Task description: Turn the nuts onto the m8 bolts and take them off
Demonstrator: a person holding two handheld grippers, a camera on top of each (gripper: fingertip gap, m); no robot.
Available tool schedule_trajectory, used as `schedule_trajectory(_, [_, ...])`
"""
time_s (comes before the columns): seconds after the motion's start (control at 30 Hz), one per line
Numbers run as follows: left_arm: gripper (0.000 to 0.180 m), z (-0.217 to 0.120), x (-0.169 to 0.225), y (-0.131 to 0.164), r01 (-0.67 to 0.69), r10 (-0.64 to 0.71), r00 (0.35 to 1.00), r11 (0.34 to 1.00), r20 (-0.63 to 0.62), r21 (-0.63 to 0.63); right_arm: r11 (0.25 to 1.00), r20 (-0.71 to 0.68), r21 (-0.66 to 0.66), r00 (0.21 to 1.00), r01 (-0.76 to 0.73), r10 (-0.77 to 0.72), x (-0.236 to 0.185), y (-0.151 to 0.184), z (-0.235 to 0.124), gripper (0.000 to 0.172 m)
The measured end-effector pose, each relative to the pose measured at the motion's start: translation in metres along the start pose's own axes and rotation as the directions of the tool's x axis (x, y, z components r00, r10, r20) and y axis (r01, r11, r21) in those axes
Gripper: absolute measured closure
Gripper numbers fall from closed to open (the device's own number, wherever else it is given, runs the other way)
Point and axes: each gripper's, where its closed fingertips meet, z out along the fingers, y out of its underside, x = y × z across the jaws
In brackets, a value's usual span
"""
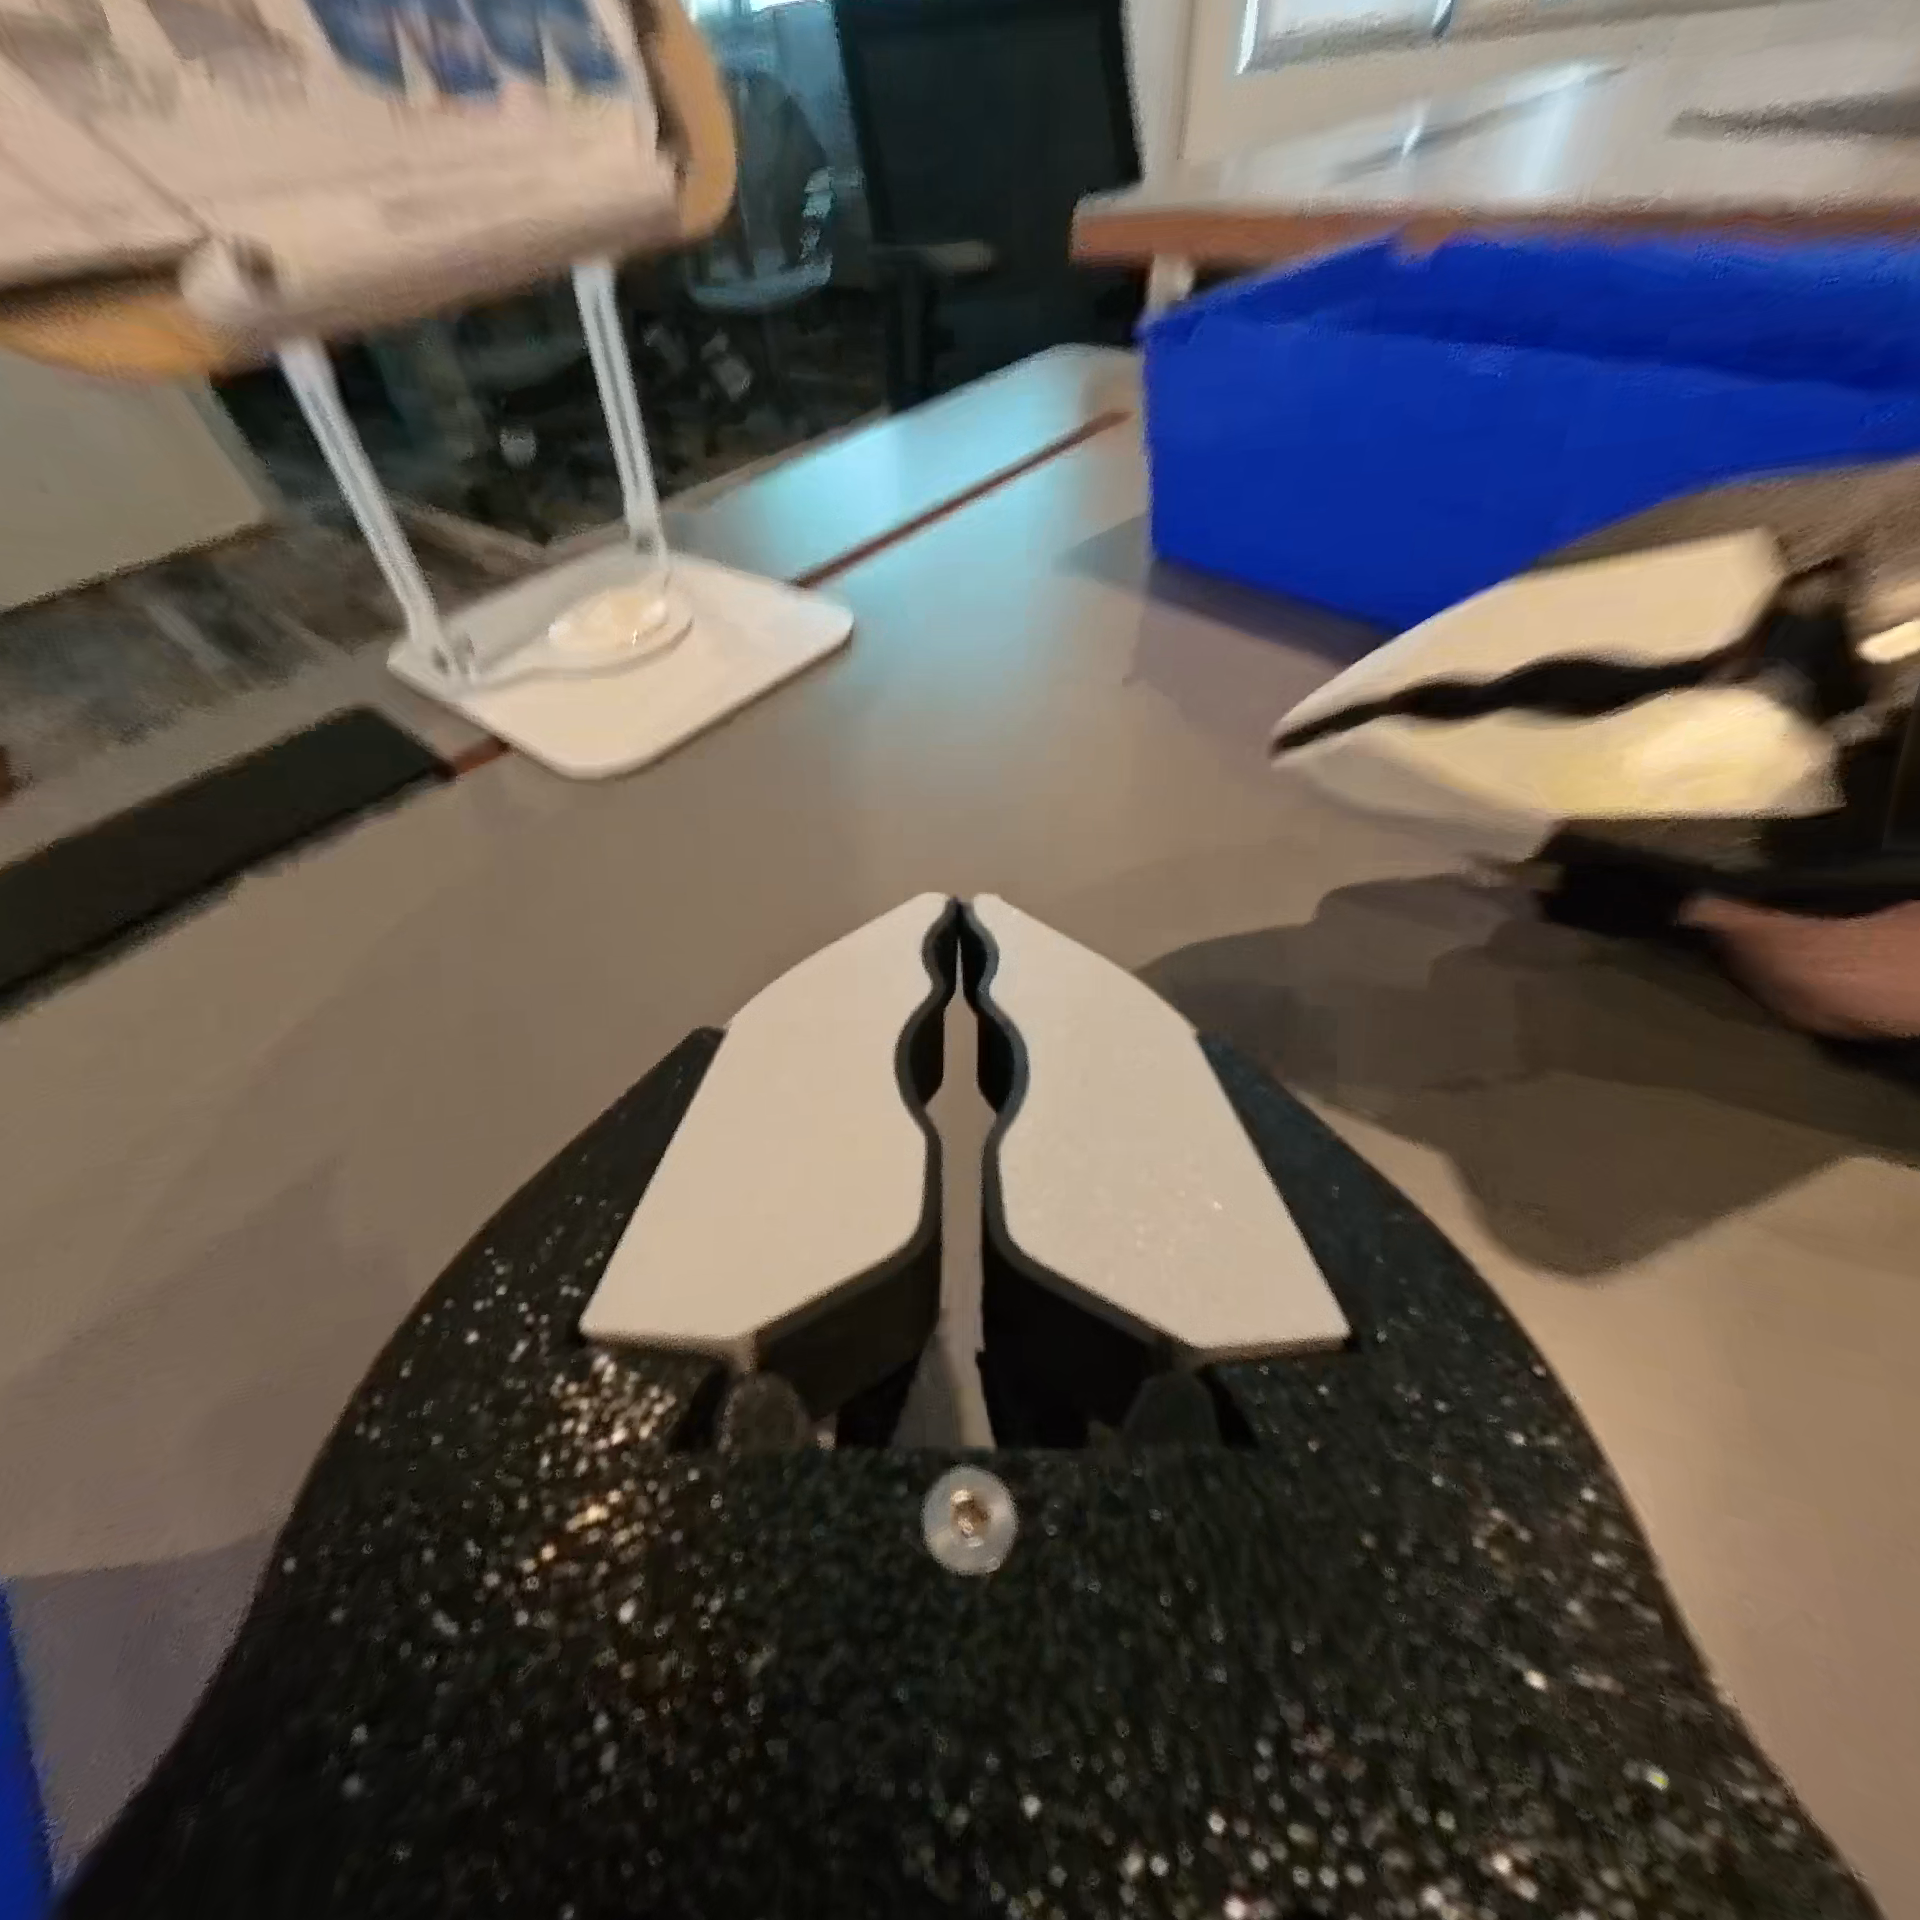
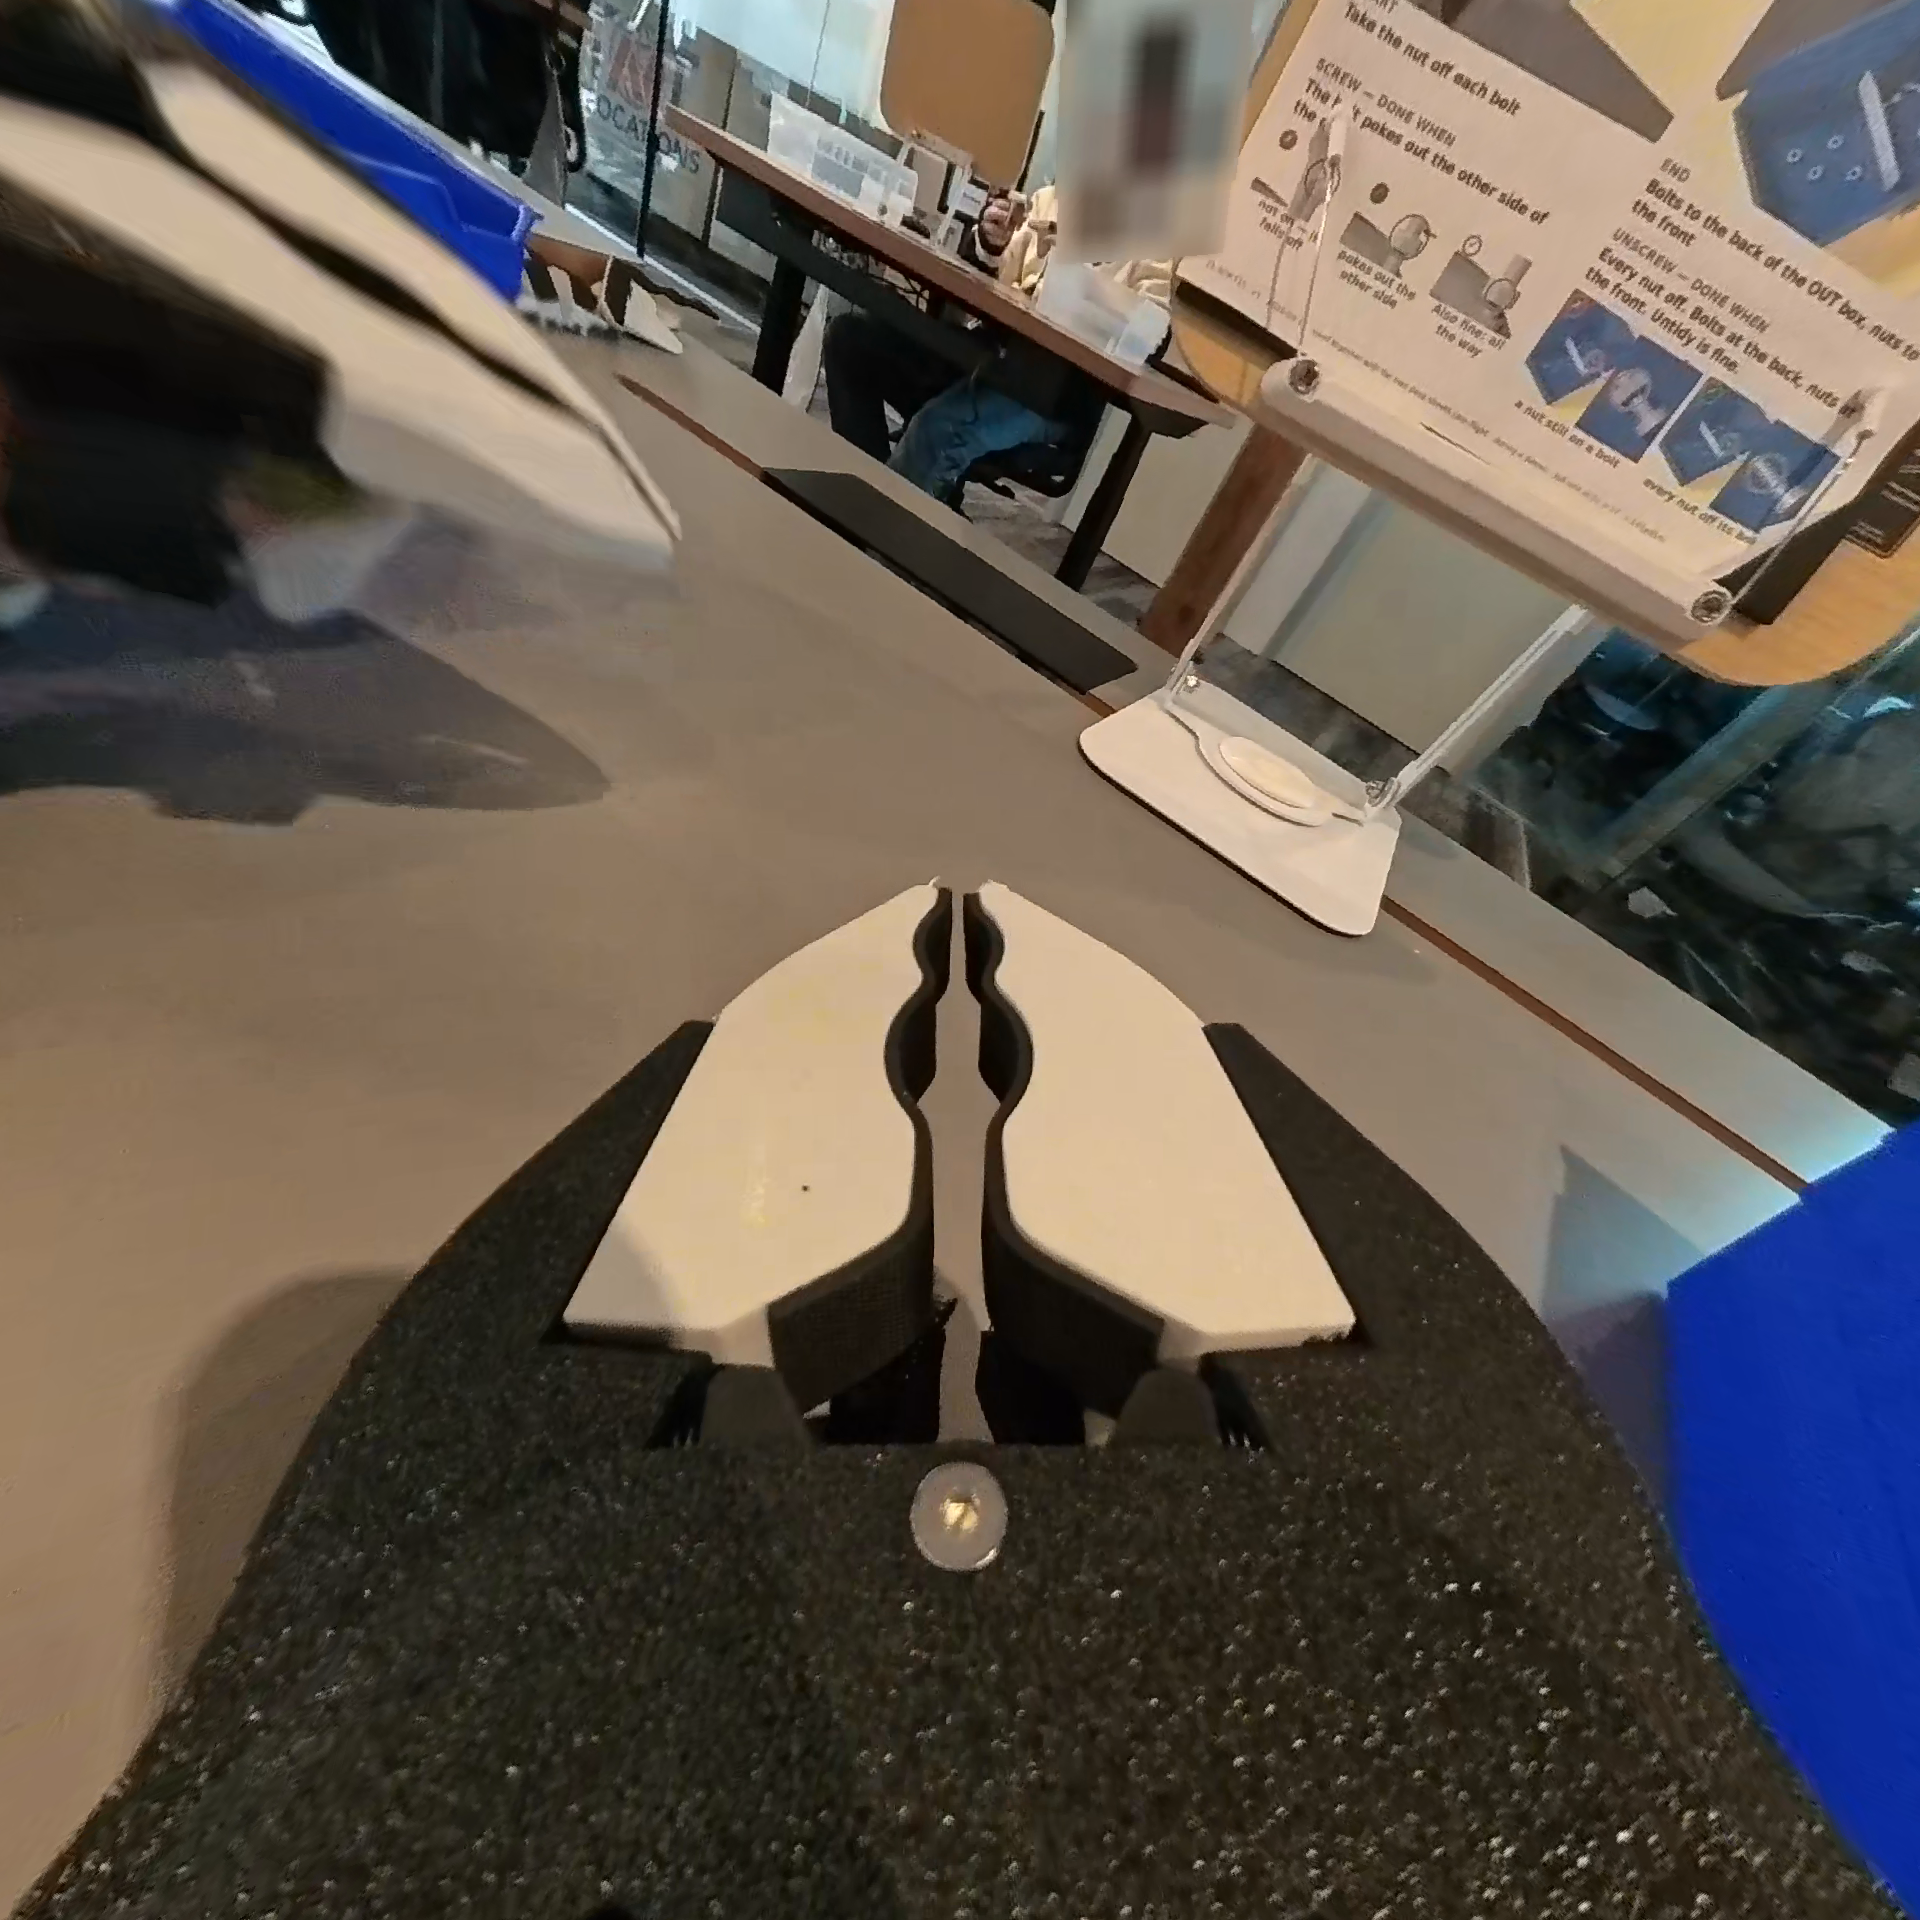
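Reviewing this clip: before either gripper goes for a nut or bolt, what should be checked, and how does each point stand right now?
1. Left gripper free of any object: ok, fingers together, nothing between them.
2. Right gripper free of any object: ok, fingers nearly together on nothing.
3. Fingers opened for a pick: not ok, both are closed.
4. Nuts and bolts located: cannot tell, none visible; the blue bin's inside is hidden.
5. Grey table between the grippers unobstructed: ok.
6. Instruction sheet stand out of the way: ok, off to the side.
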Motion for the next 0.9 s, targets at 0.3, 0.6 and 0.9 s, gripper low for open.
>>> schedule_trajectory(0.3, [0.180,-0.156,-0.017,-0.064,-0.018,-0.001,0.987,0.993,0.163,0.115,1.000,0.022,0.016,1.000,-0.009,0.009,-0.002,-0.002,0.000,0.170])
schedule_trajectory(0.6, [0.180,-0.278,-0.137,-0.019,0.132,-0.113,0.862,0.991,0.495,-0.003,0.999,0.019,0.038,0.999,-0.027,0.026,-0.001,-0.004,-0.003,0.169])
schedule_trajectory(0.9, [0.180,-0.229,-0.175,0.042,-0.152,0.167,0.985,0.787,-0.031,-0.598,1.000,-0.008,0.013,1.000,0.000,0.000,0.001,-0.001,-0.001,0.169])
